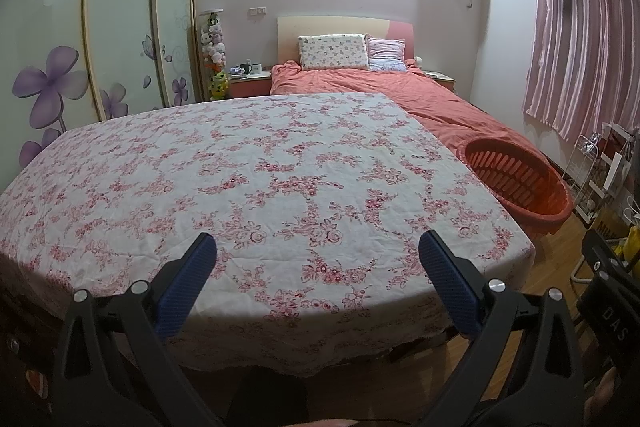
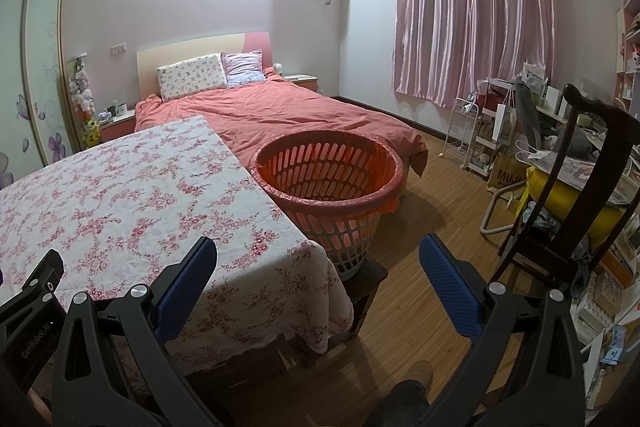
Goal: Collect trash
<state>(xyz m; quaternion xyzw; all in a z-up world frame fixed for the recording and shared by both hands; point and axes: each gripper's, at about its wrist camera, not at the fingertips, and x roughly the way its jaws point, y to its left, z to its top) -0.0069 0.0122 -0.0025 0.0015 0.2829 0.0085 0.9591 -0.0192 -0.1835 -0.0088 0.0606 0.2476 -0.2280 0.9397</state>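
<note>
1. The left claw (image 1: 318, 259) hovers over the near edge of the desk (image 1: 256, 163), its blue pads spread wide apart with nothing between them.
2. The right claw (image 2: 318, 263) hangs off the desk's right corner, over the wooden floor (image 2: 432, 219), also spread wide and empty.
3. The orange basket (image 2: 328, 203) stands just beside the desk's right edge, between the desk and the bed (image 2: 288, 111). It seems lined with a thin pink bag, and looks like the bin meant for the trash. Its bottom is not visible, so what it holds cannot be told.
4. No trash shows on the flowered cloth in either view; the desk top looks bare.
5. Judged from this, the task is either just starting or already finished, since nothing is held or waiting on the desk.
6. The next move would call for finding a piece of trash first, possibly among the clutter around the chair (image 2: 560, 187) on the right, then closing a claw on it and carrying it over the basket's rim.
</note>
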